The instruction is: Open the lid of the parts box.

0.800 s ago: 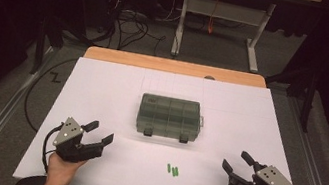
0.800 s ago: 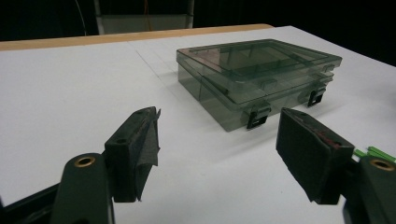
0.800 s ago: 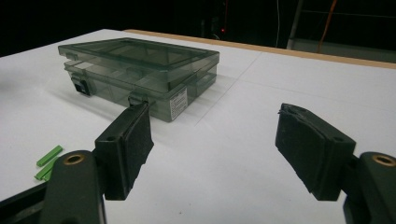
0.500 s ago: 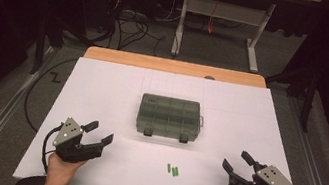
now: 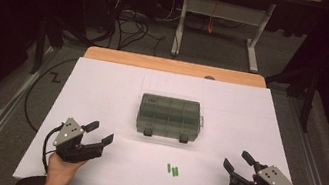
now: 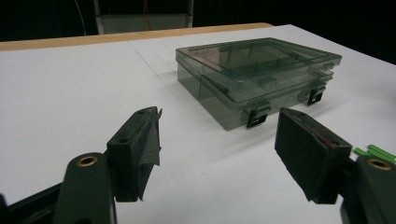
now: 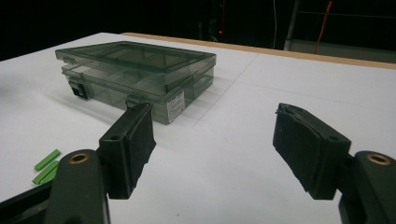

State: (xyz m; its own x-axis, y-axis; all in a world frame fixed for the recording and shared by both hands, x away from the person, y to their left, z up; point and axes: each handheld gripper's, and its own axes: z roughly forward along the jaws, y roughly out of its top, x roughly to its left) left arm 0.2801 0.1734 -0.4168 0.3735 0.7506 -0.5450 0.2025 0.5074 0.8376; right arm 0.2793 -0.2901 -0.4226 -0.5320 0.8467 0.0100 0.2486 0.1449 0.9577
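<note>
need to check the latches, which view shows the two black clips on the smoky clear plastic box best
The left gripper view: the two black clips on the smoky clear plastic compartment box face the camera, close and sharp. The high view shows them as small dark tabs on the box's near edge. The right gripper view shows one dark clip at the far corner and one pale tab.

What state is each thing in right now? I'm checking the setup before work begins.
Compartment box: lid shut, both front latches down, flat on the table.
Green sticks: loose on the table, in front of the box, untouched.
Left gripper: open, holding nothing.
Right gripper: open, holding nothing.
</note>
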